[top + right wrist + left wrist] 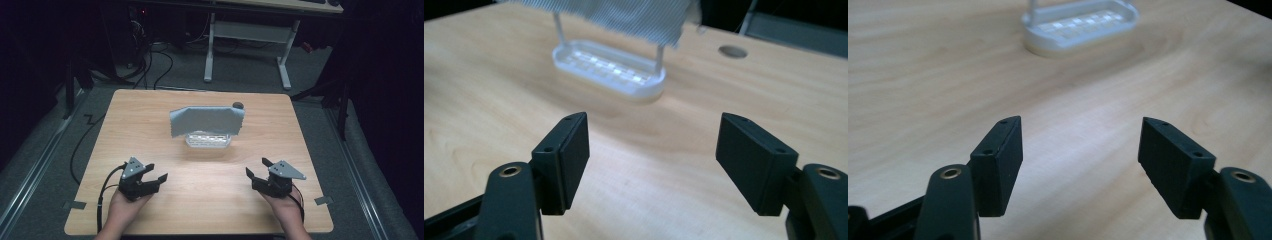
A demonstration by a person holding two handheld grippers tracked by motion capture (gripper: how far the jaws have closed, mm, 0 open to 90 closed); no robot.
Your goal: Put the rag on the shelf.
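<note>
Grey cloth (207, 121) hung draped over a small white rack (208, 140) at mid-table, toward 12 o'clock from both grippers, on the wooden table (150, 115). The left gripper (154, 173) at 7 o'clock and right gripper (256, 169) at 5 o'clock sat well apart from it, jaws spread wide and empty. With hanging apparently done, any next move would call for reaching forward again.

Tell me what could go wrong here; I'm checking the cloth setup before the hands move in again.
The grey cloth hangs over a light white rack on thin posts; a pull from one side might tip or drag the rack. It already hangs unevenly, lower on the left, so it may slide off. Both grippers, left and right, are open and empty.
</note>
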